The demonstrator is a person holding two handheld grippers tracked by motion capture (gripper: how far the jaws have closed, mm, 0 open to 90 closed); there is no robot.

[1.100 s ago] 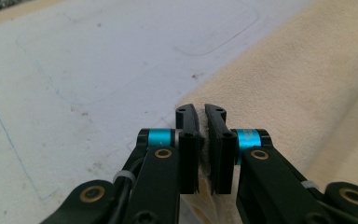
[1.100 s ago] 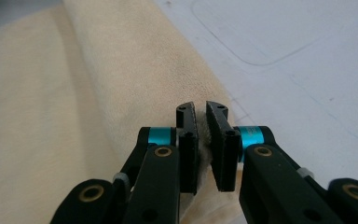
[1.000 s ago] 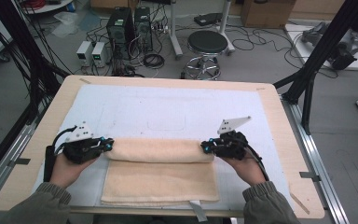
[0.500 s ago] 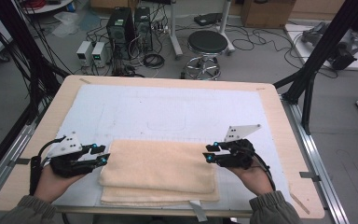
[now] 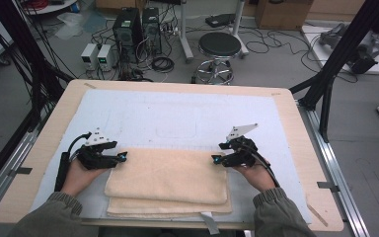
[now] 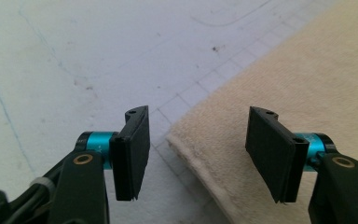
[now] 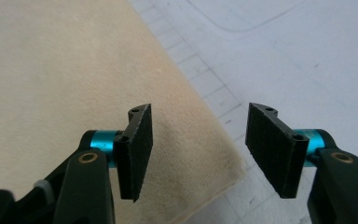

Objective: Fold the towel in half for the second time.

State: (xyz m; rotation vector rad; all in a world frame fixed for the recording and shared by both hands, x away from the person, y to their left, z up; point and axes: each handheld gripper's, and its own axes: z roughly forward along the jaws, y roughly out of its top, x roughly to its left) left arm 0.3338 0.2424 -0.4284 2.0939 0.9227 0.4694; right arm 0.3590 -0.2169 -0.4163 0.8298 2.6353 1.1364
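A cream towel [image 5: 168,181] lies folded flat on the white mat [image 5: 177,118] near the table's front edge. My left gripper [image 5: 121,157] is at the towel's far left corner, my right gripper [image 5: 216,160] at its far right corner. Both have just been opening and stand open. In the left gripper view the towel corner [image 6: 191,140] lies below the gap of my left gripper [image 6: 196,154], untouched by the pads [image 6: 133,156]. In the right gripper view the towel's corner [image 7: 214,172] lies under the gap of my right gripper [image 7: 198,151], free of the pads [image 7: 137,149].
The mat covers a wooden table [image 5: 296,128] with metal rails at the sides. Behind the table stand a black stool [image 5: 219,47], computer boxes [image 5: 133,24] and loose cables on the floor. Black frame posts [image 5: 340,54] rise at both sides.
Both grippers carried the towel's fold toward the front edge, laid it flat, and let go. Their jaws went from shut on the towel to open.
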